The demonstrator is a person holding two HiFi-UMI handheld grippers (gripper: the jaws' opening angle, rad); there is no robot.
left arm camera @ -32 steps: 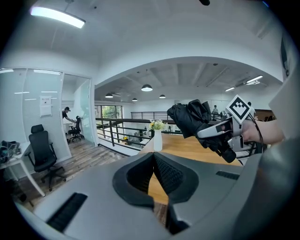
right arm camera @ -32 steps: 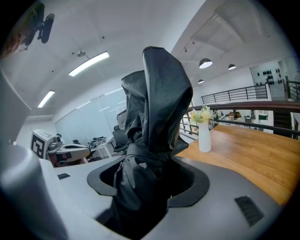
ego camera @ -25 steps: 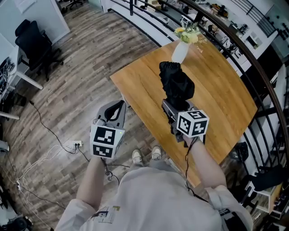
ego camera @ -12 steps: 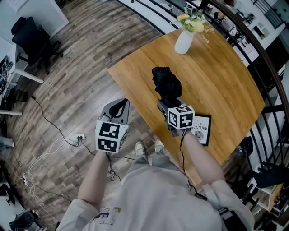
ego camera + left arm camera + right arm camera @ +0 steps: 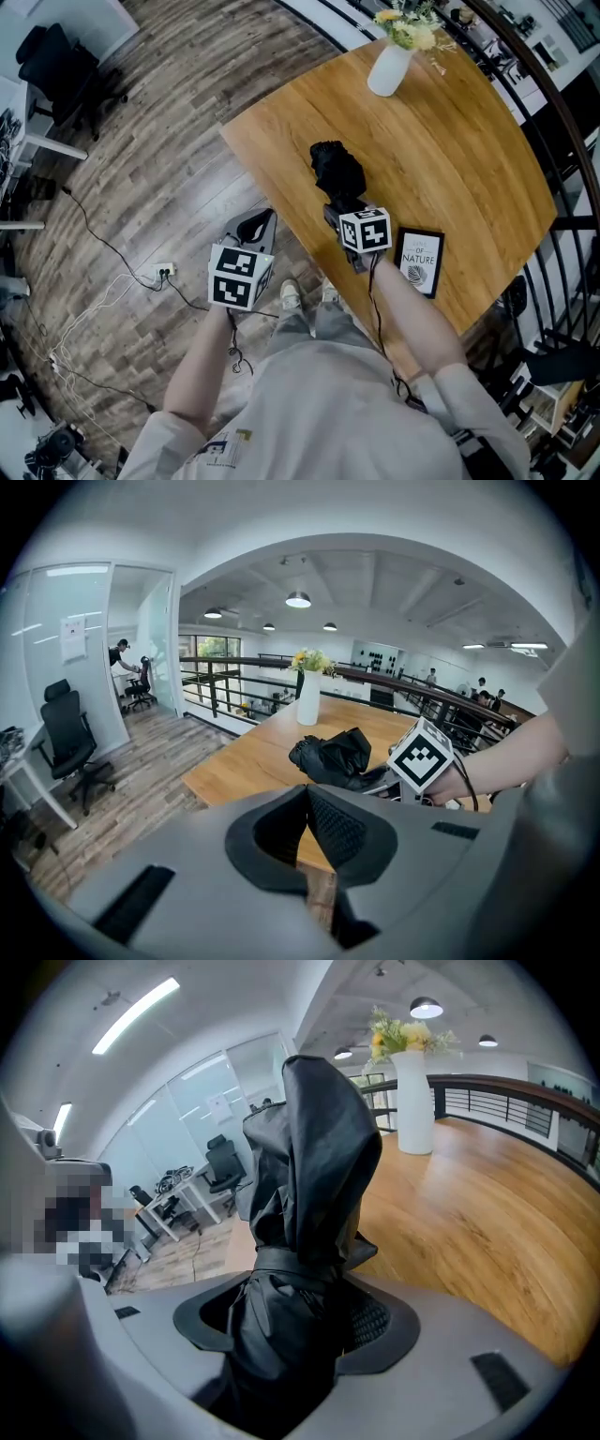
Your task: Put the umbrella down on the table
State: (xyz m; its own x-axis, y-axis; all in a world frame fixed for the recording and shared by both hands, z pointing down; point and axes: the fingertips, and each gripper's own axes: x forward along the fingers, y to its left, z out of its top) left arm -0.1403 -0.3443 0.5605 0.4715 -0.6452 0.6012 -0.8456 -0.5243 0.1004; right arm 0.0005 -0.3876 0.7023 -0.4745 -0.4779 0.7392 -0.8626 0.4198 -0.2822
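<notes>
You are holding creased black cloth, the umbrella (image 5: 314,1176), faintly shiny along its folds, in the right gripper (image 5: 300,1330) of matt grey plastic (its pads (image 5: 370,1321) are looking ribbed). The table (image 5: 469,159) is showing smooth, satin-finished wood, and the vase (image 5: 389,70) is looking glossy white.

The folded black umbrella (image 5: 336,172) is sitting clamped between the fingers (image 5: 377,1320) of the right gripper (image 5: 300,1312), its loose fabric bunching and crumpling above a strap that is cinching it round the middle. It is pointing out over the warm-toned wooden tabletop (image 5: 459,141), near the edge closest to the person; whether it is touching the wood I cannot tell.
</notes>
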